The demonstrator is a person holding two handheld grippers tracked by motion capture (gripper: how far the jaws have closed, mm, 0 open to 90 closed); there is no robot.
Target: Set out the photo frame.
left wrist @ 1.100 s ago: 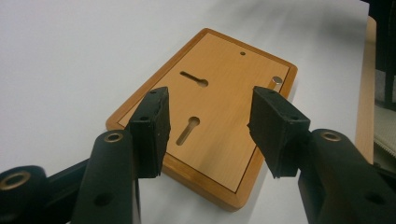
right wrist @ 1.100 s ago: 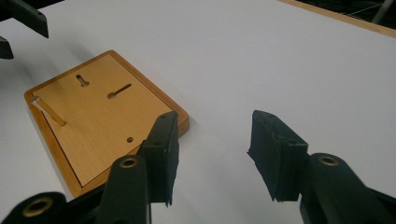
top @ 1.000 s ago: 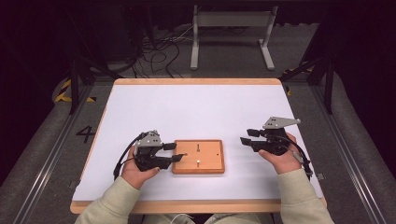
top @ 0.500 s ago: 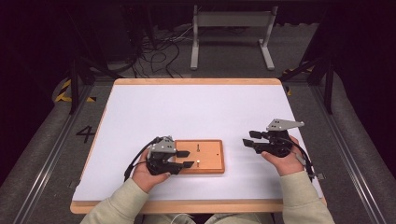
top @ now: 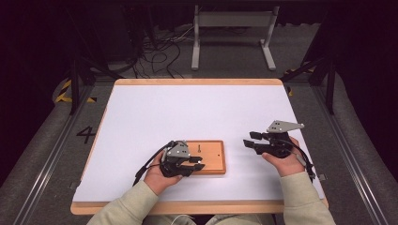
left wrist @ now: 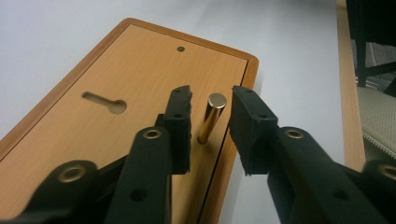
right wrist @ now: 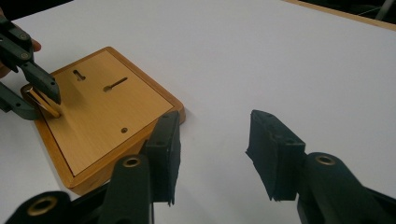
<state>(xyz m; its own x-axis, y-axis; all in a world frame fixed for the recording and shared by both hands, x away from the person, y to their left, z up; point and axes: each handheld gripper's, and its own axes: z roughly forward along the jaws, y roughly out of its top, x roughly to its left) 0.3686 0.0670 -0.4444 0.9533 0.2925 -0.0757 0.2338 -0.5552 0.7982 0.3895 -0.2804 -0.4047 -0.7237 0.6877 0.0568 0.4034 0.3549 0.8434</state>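
A flat wooden board with two keyhole slots lies on the white table, near the front edge. A short brass peg stands upright on the board close to its near edge. My left gripper reaches over that edge. Its jaws have just been closing, and they flank the peg with a thin gap on each side. In the right gripper view the peg sits between those far black fingers on the board. My right gripper hovers right of the board, open and empty.
The white tabletop has a wooden rim and stretches far behind the board. Beyond its back edge, a grey metal stand and loose cables sit on the floor. A painted "4" marks the floor at the left.
My left gripper slid right along the board's near edge and sank a little, and its jaws narrowed around the brass peg. The right gripper has barely moved.
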